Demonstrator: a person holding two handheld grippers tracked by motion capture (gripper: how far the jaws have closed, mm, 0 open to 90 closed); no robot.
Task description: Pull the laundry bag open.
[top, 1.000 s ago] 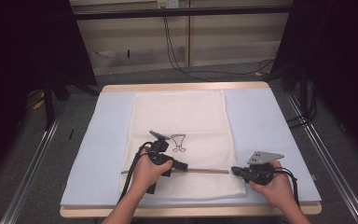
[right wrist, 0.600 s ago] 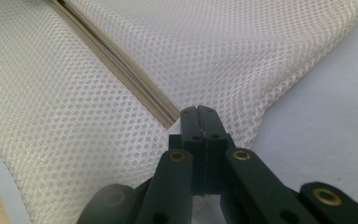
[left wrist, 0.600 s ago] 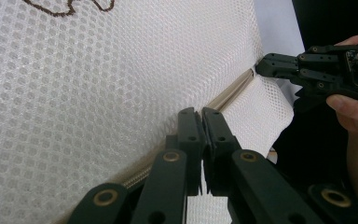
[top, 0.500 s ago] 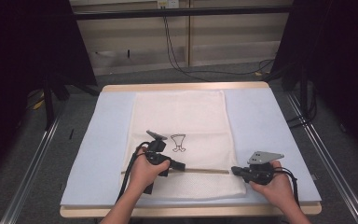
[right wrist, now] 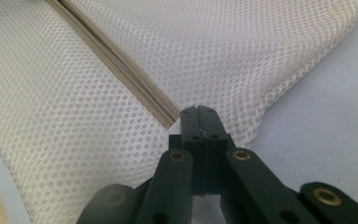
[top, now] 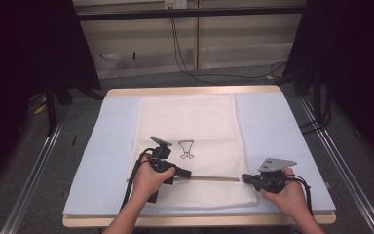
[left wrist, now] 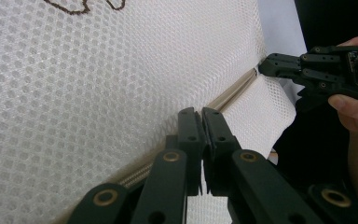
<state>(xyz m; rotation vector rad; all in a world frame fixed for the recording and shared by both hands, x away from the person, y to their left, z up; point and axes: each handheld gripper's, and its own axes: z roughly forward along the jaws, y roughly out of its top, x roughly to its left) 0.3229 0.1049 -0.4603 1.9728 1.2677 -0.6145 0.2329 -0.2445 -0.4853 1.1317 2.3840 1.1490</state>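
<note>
No words, numbers or brand names can be read anywhere. The one sign is a small dark outline drawing [top: 186, 148] stitched on the white mesh bag [top: 190, 122], just above the bag's zip [top: 209, 178].

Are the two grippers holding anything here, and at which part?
Both are shut on the white mesh laundry bag at its beige zipper line: the left gripper partway along it, the right gripper at its end by the bag's edge.

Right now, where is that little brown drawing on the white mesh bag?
In the high view the brown drawing sits near the middle of the mesh bag, just right of the left tongs and above the beige zipper strip.
</note>
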